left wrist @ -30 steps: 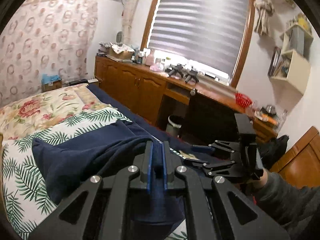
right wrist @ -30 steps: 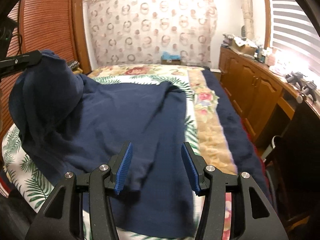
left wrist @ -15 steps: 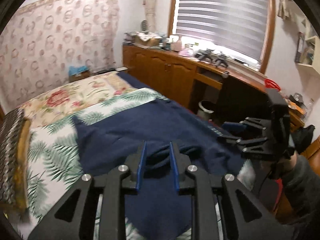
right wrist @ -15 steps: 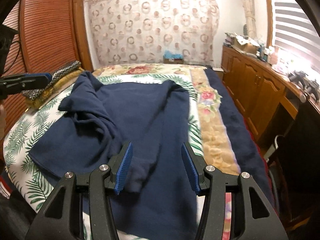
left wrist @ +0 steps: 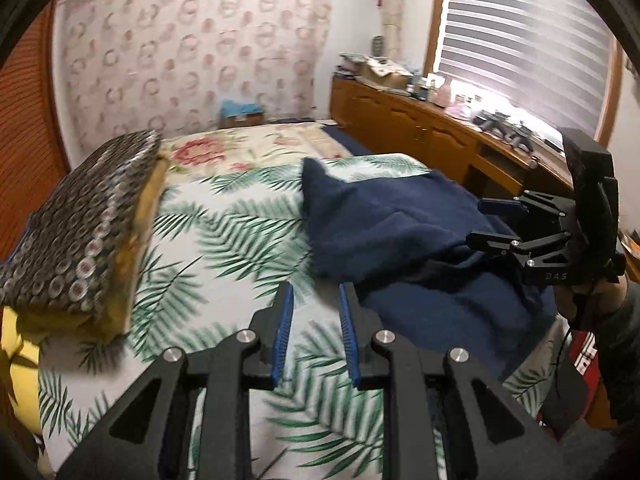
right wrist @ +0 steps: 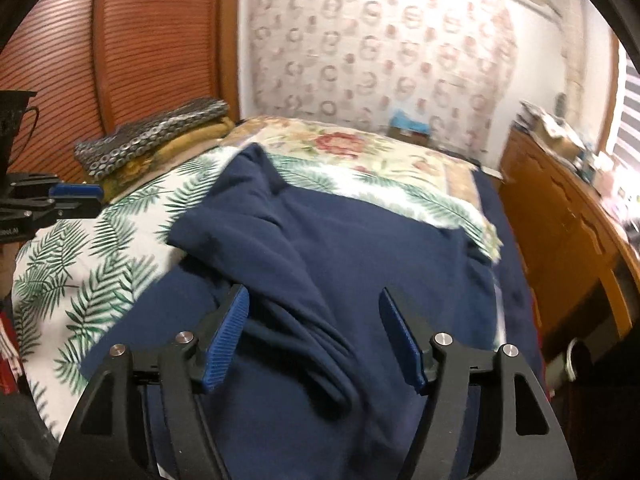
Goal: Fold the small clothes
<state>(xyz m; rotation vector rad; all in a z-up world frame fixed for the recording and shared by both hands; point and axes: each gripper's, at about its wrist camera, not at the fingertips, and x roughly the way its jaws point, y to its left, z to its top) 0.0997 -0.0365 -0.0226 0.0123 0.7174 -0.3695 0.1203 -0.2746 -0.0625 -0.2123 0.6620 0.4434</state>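
Note:
A navy blue garment [left wrist: 404, 224] lies folded over itself on the leaf-print bedspread [left wrist: 224, 240]. It also shows in the right wrist view [right wrist: 352, 248], with a bunched fold running toward the camera. My left gripper [left wrist: 316, 312] is open and empty, over bare bedspread to the left of the garment. My right gripper [right wrist: 314, 320] is open wide and empty, low over the garment's near part. The right gripper also shows in the left wrist view [left wrist: 496, 220] at the garment's right edge. The left gripper shows at the left edge of the right wrist view [right wrist: 76, 196].
A folded patterned blanket stack [left wrist: 80, 232] lies at the bed's left side, by a wooden slatted door [right wrist: 120, 40]. A wooden cabinet and desk [left wrist: 432, 136] run along the right under a window with blinds [left wrist: 528, 40]. A floral pillow area [left wrist: 240, 148] lies at the head.
My left gripper let go of the raised navy cloth, which dropped folded onto the garment, then swung left over bare bedspread. My right gripper stayed open and moved in lower over the garment.

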